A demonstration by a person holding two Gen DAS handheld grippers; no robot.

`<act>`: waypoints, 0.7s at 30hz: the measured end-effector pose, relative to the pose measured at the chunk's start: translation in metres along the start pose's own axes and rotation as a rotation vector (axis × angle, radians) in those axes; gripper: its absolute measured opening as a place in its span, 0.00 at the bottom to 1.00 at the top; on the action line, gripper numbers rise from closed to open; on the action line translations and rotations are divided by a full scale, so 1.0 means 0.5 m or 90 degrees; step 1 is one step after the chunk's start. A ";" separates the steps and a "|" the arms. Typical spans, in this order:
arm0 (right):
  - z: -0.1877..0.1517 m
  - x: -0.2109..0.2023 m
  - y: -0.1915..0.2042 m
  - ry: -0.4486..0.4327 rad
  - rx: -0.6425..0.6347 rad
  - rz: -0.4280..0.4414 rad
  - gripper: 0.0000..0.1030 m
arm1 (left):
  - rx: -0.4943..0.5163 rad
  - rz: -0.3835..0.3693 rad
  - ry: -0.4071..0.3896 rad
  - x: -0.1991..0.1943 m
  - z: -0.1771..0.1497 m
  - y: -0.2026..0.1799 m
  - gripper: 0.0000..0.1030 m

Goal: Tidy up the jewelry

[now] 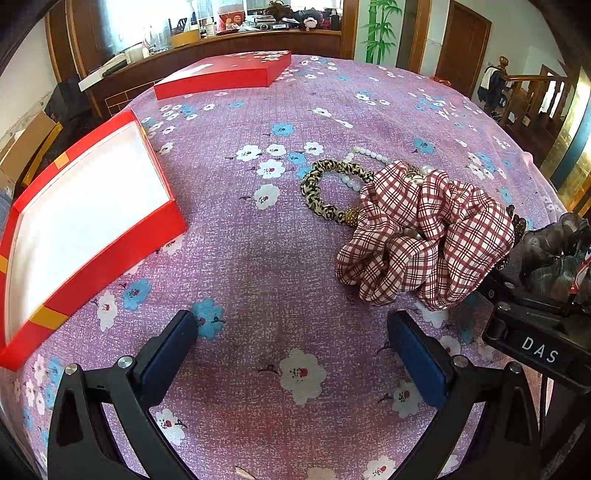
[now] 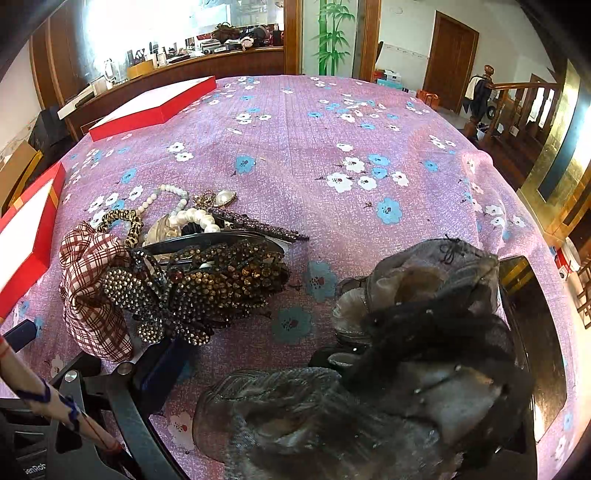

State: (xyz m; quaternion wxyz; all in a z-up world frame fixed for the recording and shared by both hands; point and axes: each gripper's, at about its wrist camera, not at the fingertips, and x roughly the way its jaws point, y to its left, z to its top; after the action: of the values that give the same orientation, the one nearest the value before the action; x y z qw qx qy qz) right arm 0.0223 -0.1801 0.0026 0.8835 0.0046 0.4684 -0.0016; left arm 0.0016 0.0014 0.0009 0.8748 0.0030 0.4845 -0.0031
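My left gripper (image 1: 291, 339) is open and empty, low over the purple flowered cloth (image 1: 258, 229), between the open red box (image 1: 85, 225) on its left and the jewelry pile on its right. The pile holds a red plaid scrunchie (image 1: 424, 236), a leopard-print hair tie (image 1: 321, 192) and a white bead bracelet (image 1: 369, 155). In the right wrist view the pile also shows a rhinestone butterfly clip (image 2: 199, 288), pearls (image 2: 195, 218) and a long beaded clip (image 2: 258, 223). A grey-black gauze hair bow (image 2: 406, 350) fills the space at my right gripper; its left finger (image 2: 159, 369) shows, the right is hidden.
The red box lid (image 1: 225, 74) lies at the table's far left edge, also in the right wrist view (image 2: 155, 107). A wooden counter with clutter (image 1: 236, 29) stands behind the table. A staircase and door are at the far right (image 2: 517, 96).
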 end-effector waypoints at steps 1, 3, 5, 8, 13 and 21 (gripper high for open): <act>0.000 0.001 0.000 0.000 0.000 0.000 1.00 | 0.000 0.000 -0.001 -0.001 0.000 0.000 1.00; 0.000 0.001 -0.001 0.000 0.000 0.000 1.00 | 0.000 0.000 -0.001 -0.002 0.001 -0.001 1.00; 0.001 0.002 -0.001 0.000 0.000 0.000 1.00 | 0.000 0.000 -0.002 -0.002 0.001 -0.001 1.00; 0.000 0.001 -0.001 0.000 0.000 0.000 1.00 | 0.000 0.000 -0.002 -0.002 0.001 -0.001 1.00; 0.000 0.002 -0.002 0.000 0.000 0.000 1.00 | 0.000 0.000 -0.001 -0.002 0.001 -0.001 1.00; 0.001 0.002 -0.004 0.005 0.002 -0.001 1.00 | -0.006 0.011 -0.003 -0.001 -0.001 -0.005 1.00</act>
State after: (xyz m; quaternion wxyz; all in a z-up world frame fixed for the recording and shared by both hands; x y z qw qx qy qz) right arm 0.0230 -0.1820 0.0020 0.8815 0.0057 0.4721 -0.0033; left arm 0.0007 -0.0013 0.0011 0.8760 0.0034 0.4822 0.0069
